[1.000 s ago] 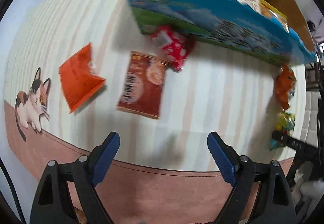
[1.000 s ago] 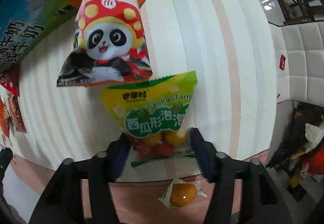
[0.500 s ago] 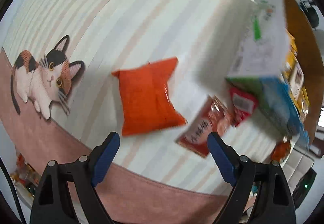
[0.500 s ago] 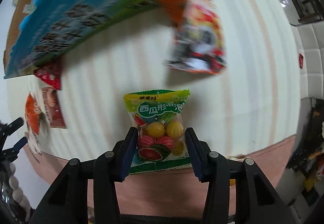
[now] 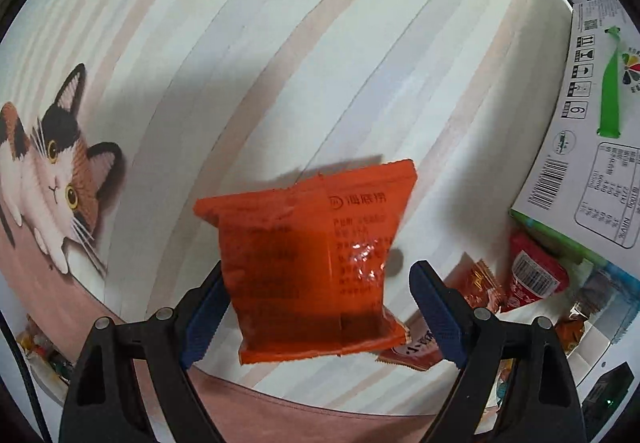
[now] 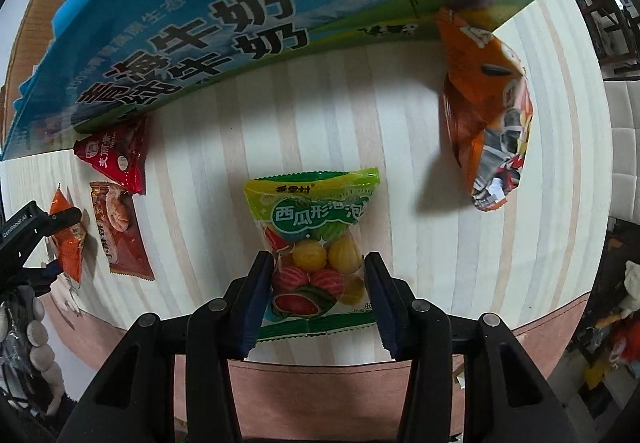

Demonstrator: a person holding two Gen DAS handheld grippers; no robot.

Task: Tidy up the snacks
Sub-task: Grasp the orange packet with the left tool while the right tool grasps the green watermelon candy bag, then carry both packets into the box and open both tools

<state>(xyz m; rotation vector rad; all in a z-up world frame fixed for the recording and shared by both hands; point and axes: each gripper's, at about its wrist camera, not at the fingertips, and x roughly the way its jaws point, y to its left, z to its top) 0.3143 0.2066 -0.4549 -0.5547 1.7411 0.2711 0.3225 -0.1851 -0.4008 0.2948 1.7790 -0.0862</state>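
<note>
An orange snack packet (image 5: 312,263) lies on the striped tablecloth, back side up. My left gripper (image 5: 320,283) hangs over it with the packet between its closing jaws. The left pad (image 5: 204,307) is at the packet's edge and the right pad (image 5: 434,307) stands clear of it. My right gripper (image 6: 319,267) is shut on a green and yellow candy bag (image 6: 312,211), pads pressing both sides of its lower half. The blue milk carton box (image 6: 200,23) used for snacks stands just beyond the bag, and its white end (image 5: 592,123) shows in the left wrist view.
An orange panda bag (image 6: 488,115) leans by the box's right end. A red packet (image 6: 116,159) and a brown-red packet (image 6: 120,231) lie by its left end. A cat picture (image 5: 52,171) marks the cloth's left side, and a pink band (image 6: 400,383) runs along the near edge.
My left gripper swung away from the box and sank over the orange packet, which now sits between its jaws. My right gripper shut on the candy bag and carried it towards the box.
</note>
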